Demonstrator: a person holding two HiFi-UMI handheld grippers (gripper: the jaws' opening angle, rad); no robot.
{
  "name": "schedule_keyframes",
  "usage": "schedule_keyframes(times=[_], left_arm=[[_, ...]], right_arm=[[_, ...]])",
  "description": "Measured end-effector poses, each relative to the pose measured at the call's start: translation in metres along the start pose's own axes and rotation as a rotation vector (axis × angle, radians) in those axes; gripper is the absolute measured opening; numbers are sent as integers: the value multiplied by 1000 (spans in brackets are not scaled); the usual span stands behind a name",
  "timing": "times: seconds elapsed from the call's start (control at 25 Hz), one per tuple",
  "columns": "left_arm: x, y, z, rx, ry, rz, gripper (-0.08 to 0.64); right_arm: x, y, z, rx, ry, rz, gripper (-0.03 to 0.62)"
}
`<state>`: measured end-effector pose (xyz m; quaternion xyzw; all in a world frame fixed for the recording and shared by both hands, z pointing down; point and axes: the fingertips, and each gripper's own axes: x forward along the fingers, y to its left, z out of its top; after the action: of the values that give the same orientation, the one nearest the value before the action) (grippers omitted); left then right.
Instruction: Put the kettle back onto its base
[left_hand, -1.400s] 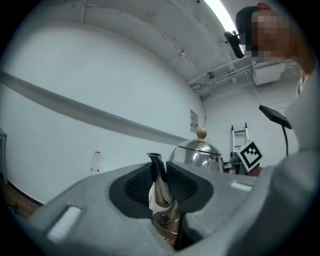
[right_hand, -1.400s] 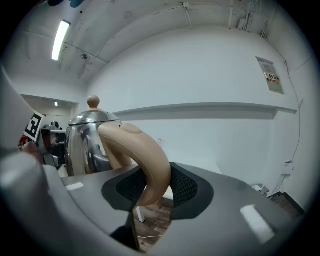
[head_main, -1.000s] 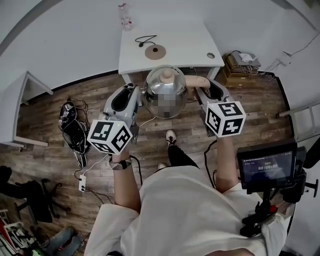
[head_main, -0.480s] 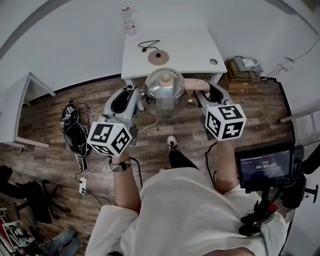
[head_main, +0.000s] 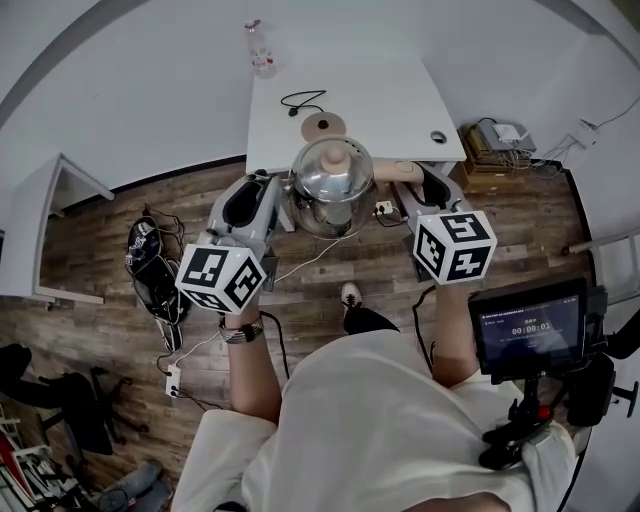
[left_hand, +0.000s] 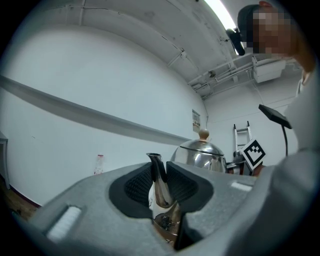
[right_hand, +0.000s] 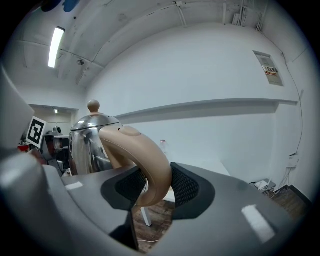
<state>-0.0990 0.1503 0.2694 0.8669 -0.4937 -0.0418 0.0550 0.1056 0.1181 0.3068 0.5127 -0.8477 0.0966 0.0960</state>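
- Kettle (head_main: 332, 185), polished steel with a tan knob (head_main: 335, 152) on its lid, hangs in the air between the two grippers. It is over the wood floor (head_main: 90, 250), just short of the front edge of the white table (head_main: 400, 100), and rests on nothing.
- The left gripper (left_hand: 161, 190) is clamped on the spout (left_hand: 156, 172), with its ribbed pads pressed to the metal on both sides. This grip most likely keeps the body from swinging or turning.
- The right gripper (right_hand: 150, 187) is closed round the tan handle (right_hand: 145, 155), low on its curve. It probably carries most of the weight.
- Holding it from both sides keeps the kettle upright and its lid level, so nothing should spill out.
- The round base (head_main: 322, 126) lies on the table near the front edge, just beyond the kettle. Its top is bare and its black cord (head_main: 298, 100) loops behind it.
- The carry looks partway done: the kettle has yet to go forward over the base, be centred and be lowered.
- A small bottle (head_main: 261, 55) stands at the table's far edge, well apart from that path.
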Motion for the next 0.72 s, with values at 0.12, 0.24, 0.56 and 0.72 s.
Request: schedule_keyframes(times=[0.12,0.24,0.56,0.72], left_arm=[[20,11,0,1,1,2,89],[44,26,1,-1,1,11,89],[116,58,2,-8,14,33,89],[115,57,-1,-6,8,40,89]], right_arm=[[20,-12,5,5,-2,0,156],[45,-24,13,3,4,10,156],[112,-69,34,-7,21,28,158],[113,-70,32,-5,15,36,160]])
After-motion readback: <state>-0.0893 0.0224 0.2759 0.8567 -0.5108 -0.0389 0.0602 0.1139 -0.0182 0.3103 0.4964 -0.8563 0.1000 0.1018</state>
